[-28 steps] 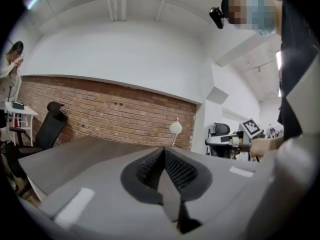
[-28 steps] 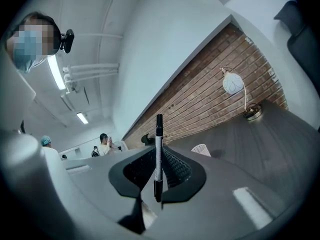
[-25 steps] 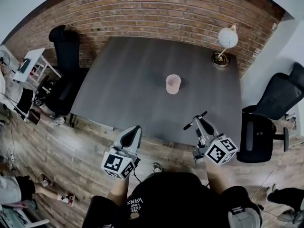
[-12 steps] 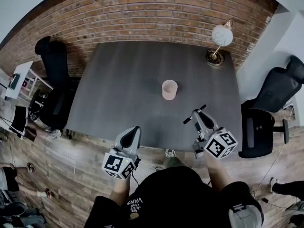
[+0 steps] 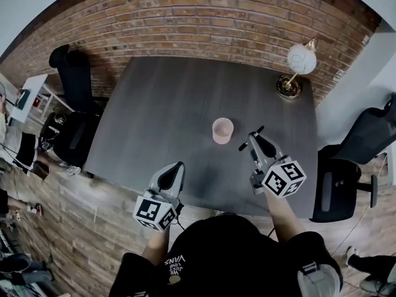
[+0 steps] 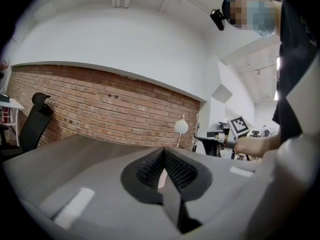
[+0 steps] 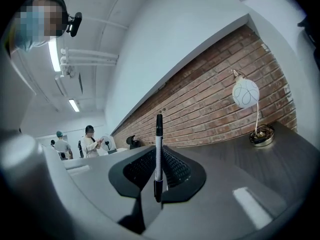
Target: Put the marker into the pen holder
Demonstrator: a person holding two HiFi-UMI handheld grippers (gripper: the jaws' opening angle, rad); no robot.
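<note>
Right tool [image 7: 158, 170] is clamped on the marker [image 7: 158, 149], jaws tight on the barrel, both ends of the marker poking out past them; from the head view it hovers over the bench [image 5: 167, 104], just beside the pink pen holder [image 5: 222, 130], on its right, not touching it; the holder stands upright near the bench's middle; left tool [image 6: 164, 168] has its jaws together, gripping nothing, low at the near bench edge, well apart from the holder; globe lamp [image 5: 297, 64] at the far right corner, by the brick wall [image 5: 216, 23]; black chair [image 5: 73, 73] off the left side.
</note>
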